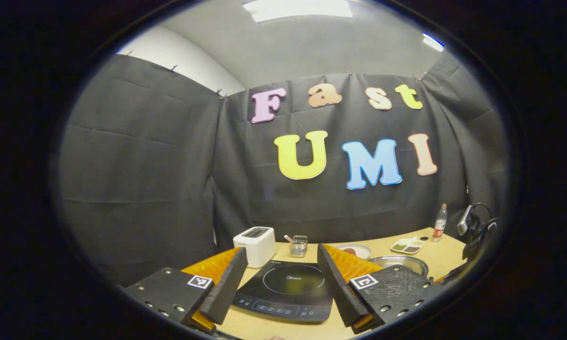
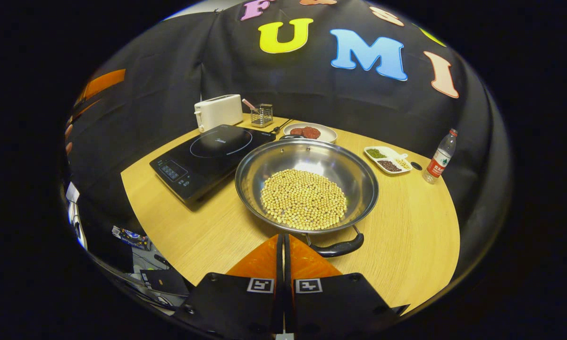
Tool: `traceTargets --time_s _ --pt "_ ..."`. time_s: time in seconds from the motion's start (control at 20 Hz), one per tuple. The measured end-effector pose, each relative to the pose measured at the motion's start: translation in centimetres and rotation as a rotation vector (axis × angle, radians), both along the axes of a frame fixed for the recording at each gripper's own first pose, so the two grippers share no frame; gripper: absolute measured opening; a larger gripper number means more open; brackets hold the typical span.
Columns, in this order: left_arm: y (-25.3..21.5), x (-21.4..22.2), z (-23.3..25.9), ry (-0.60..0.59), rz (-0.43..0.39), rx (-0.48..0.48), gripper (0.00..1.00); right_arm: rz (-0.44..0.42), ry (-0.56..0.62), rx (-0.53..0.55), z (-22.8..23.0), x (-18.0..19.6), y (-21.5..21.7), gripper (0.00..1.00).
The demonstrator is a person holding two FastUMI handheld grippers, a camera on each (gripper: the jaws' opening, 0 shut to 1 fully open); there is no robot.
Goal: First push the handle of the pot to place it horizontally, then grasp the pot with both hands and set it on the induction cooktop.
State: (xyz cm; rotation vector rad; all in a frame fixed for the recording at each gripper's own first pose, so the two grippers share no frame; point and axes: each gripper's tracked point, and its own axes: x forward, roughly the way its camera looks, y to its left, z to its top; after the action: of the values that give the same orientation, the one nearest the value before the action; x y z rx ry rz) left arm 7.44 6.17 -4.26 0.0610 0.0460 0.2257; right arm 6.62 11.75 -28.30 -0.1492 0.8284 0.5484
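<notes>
Just ahead of the right gripper (image 2: 283, 242), fingers closed together, sits the pot (image 2: 307, 185); the left gripper (image 1: 279, 274) gapes wide before the induction cooktop (image 1: 288, 290).

Right gripper (image 2: 283, 238) fingers together beside pot (image 2: 307, 186) handle (image 2: 337, 247).

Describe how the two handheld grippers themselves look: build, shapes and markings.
The left gripper has two flat, wedge-shaped fingers on dark plates studded with round bolts, each plate carrying a small square black-and-white tag. The right gripper is built alike: two tapering fingers, dark bolted plates and a square tag on each.
</notes>
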Motion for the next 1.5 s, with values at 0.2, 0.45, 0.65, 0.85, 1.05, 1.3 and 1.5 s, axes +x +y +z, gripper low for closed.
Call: traceTargets --time_s 0.2,0.45,0.65,0.85,1.05,1.3,1.5 --pt "0.1 -0.1 -0.4 0.012 0.018 -0.005 0.87 0.012 0.025 -0.009 -1.1 0.0 0.0 0.03" --pt "-0.2 -0.2 -0.1 0.007 0.022 0.004 0.89 0.005 0.068 -0.052 -2.8 0.2 -1.2 0.02" --pt "-0.6 0.1 -0.2 0.011 0.022 0.007 0.87 0.002 0.083 -0.057 -3.3 0.3 -1.6 0.00" --pt "-1.2 0.6 -0.5 0.018 0.019 0.006 0.87 0.007 0.086 -0.068 -3.4 0.6 -2.2 0.00" --pt "-1.7 1.2 -0.8 0.022 0.016 0.001 0.90 -0.018 0.094 -0.081 -3.8 1.5 -3.6 0.00" --pt "-2.9 2.2 -0.9 0.024 0.001 -0.001 0.88 -0.060 0.105 -0.093 -4.2 2.8 -4.7 0.00" --pt "-3.6 2.8 -1.1 0.027 -0.007 -0.001 0.88 -0.065 0.097 -0.115 -4.5 3.6 -5.5 0.02"
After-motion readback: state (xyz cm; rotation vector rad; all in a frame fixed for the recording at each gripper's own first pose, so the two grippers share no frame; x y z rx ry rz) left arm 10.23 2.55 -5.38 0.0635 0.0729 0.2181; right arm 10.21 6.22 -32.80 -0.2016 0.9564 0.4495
